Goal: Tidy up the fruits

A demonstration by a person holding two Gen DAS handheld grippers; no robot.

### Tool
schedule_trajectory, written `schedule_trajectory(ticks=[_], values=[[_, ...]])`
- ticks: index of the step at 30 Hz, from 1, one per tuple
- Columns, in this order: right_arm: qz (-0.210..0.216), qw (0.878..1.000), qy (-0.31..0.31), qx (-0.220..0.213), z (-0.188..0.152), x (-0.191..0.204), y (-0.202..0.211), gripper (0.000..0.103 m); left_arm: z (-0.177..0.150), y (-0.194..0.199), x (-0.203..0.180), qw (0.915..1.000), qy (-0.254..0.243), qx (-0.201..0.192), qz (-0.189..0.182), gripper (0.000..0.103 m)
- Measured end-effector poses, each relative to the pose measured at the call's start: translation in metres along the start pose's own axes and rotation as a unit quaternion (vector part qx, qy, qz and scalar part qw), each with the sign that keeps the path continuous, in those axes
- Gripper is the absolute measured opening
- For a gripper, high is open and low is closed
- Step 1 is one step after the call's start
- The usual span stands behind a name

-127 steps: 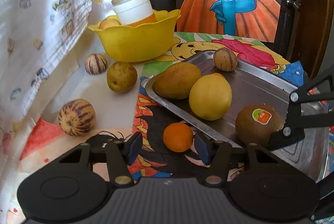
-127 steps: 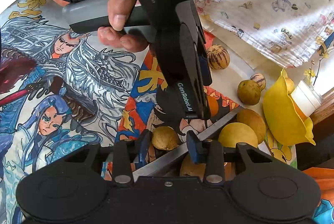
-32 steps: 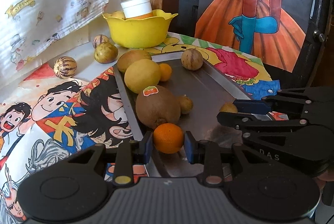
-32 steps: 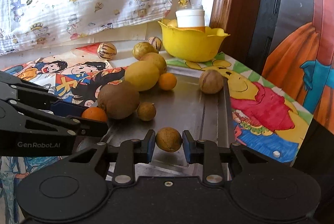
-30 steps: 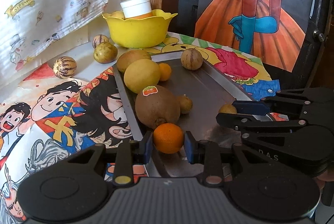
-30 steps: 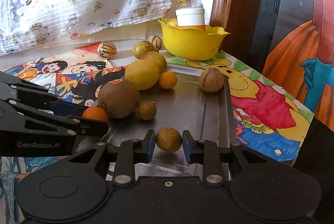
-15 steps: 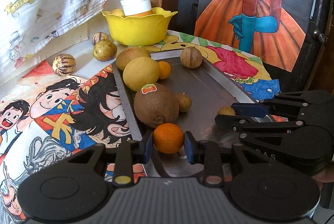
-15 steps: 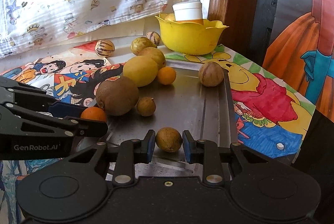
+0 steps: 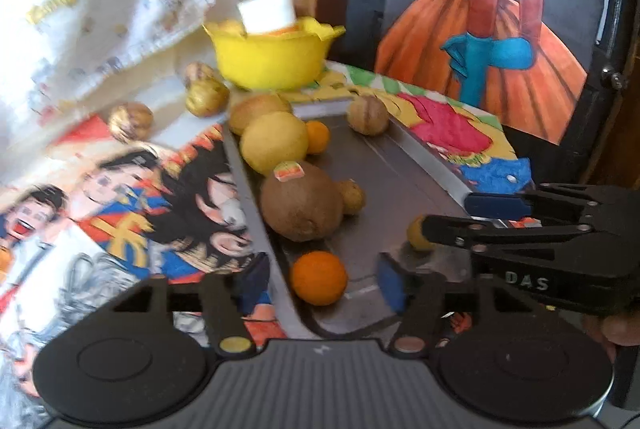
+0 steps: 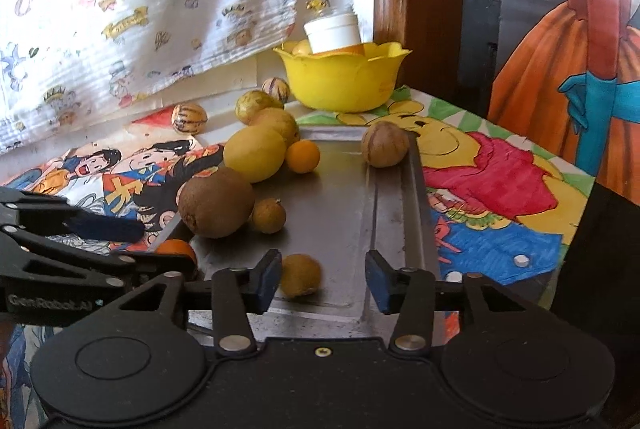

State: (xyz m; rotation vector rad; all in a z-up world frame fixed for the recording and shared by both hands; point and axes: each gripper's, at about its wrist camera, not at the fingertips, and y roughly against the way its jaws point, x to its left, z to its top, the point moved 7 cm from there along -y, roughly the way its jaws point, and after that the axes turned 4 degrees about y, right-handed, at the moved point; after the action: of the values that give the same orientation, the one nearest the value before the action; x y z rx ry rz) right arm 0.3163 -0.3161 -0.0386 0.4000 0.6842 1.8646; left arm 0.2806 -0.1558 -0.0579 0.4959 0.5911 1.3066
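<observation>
Two fruits have just been let go onto the metal tray [image 10: 394, 189]: the left gripper [image 9: 320, 279] has its jaws freshly opened with the small orange [image 9: 319, 277] sitting loose between them at the tray's near left corner, and the right gripper [image 10: 322, 279] has likewise just spread its jaws, the small brown fruit [image 10: 300, 275] lying free beside its left pad. Both are round, light and firm-skinned, so they will likely roll on the smooth steel; a hold across the widest part, with gentle pressure, looks safest. Farther up the tray sit a kiwi [image 10: 216, 201] with a small round fruit [image 10: 269, 215] touching it, a big yellow fruit [image 10: 255, 153], another orange [image 10: 303, 156] and a walnut-like fruit [image 10: 385, 143]. Three more fruits lie off the tray near the yellow bowl [image 10: 344, 77], which holds a white-lidded jar [image 10: 333, 31]. Each gripper crowds the other at the tray's near end.
</observation>
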Motion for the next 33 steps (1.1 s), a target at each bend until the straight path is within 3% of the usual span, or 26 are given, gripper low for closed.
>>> schedule_trajectory(ticks=[4, 9, 14, 18, 24, 33], values=[[-0.007, 1.000, -0.002, -0.006, 0.003, 0.000, 0.012, 0.061, 0.004, 0.017, 0.002, 0.9999, 0.001, -0.013, 0.009, 0.074], [-0.017, 0.999, -0.010, -0.032, 0.009, 0.002, 0.040, 0.082, 0.011, 0.045, 0.010, 0.9983, 0.013, -0.040, 0.041, 0.100], [-0.027, 0.998, -0.025, -0.059, 0.016, 0.007, 0.078, 0.101, 0.009, 0.078, 0.027, 0.9955, 0.049, -0.052, 0.063, 0.103], [-0.036, 0.997, -0.023, -0.071, 0.020, 0.020, 0.118, 0.102, 0.005, 0.107, 0.043, 0.9931, 0.059, -0.051, 0.088, 0.103], [-0.037, 0.998, -0.019, -0.055, 0.015, 0.043, 0.176, 0.102, -0.003, 0.150, 0.068, 0.9914, 0.048, -0.034, 0.118, 0.103], [0.022, 0.998, -0.050, 0.019, 0.031, 0.092, 0.232, 0.102, 0.002, 0.208, 0.112, 0.9931, 0.060, 0.044, 0.090, 0.103]])
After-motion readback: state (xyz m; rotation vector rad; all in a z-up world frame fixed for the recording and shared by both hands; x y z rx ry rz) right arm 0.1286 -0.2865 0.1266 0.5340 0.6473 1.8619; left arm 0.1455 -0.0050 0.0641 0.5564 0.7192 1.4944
